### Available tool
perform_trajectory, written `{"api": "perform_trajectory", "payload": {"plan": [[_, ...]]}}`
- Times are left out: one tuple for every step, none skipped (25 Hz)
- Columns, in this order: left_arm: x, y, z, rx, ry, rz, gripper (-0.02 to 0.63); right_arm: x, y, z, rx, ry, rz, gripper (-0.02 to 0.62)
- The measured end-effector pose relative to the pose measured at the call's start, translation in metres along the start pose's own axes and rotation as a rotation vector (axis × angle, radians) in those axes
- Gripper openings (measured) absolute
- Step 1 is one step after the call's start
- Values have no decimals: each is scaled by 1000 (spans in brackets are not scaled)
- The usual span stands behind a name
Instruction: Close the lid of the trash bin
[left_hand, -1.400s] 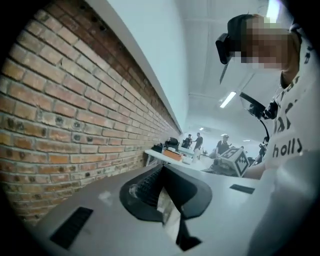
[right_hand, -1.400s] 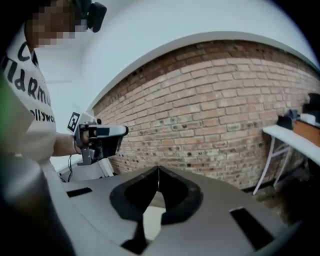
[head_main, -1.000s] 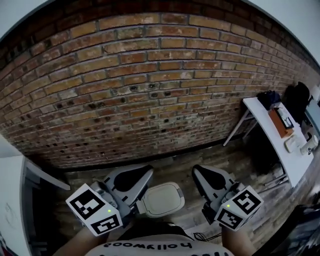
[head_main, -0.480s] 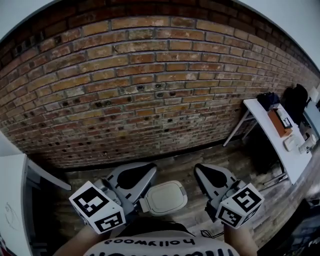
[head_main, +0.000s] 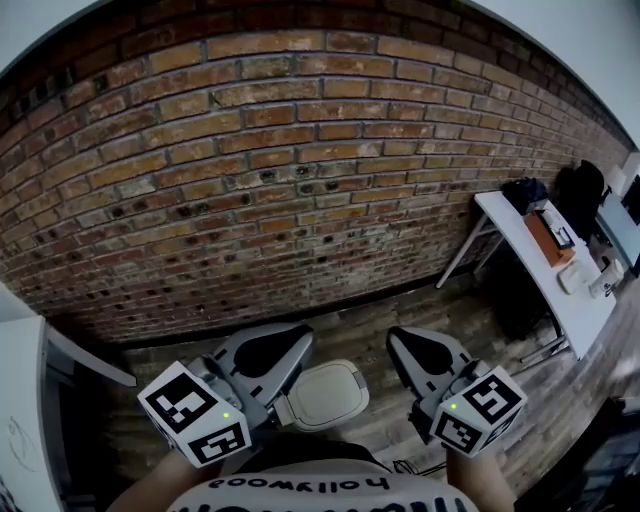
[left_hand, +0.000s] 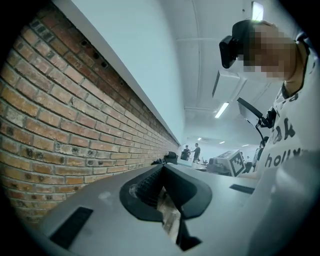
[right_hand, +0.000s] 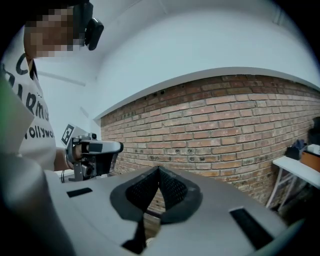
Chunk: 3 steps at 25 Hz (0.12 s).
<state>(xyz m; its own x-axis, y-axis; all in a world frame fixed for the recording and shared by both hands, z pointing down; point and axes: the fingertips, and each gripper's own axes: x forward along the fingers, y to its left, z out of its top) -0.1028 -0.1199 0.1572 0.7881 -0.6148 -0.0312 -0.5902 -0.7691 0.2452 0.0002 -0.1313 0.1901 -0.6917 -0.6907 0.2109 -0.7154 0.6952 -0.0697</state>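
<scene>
Flanking the bin: I am holding the left gripper (head_main: 290, 345) and right gripper (head_main: 405, 345) low in frame, both pressed together, empty.
Lid: the trash bin lid (head_main: 325, 395) is lying between them, nearer my left.

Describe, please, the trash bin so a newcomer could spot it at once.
Start at the brick wall and drop to the floor below it. The trash bin stands there, between the left hand-held gripper and the right hand-held gripper: the only cream, rounded-lidded thing, unlike the grey grippers.
</scene>
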Motion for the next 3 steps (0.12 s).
{"api": "perform_trajectory", "payload": {"plan": [[1, 0, 0, 1, -1, -2, 7, 0, -1, 0, 0, -1, -2, 9], [2, -1, 0, 3, -2, -4, 7, -1, -2, -1, 0, -2, -4, 9], [3, -1, 0, 4, -3, -6, 7, -1, -2, -1, 0, -3, -6, 9]]}}
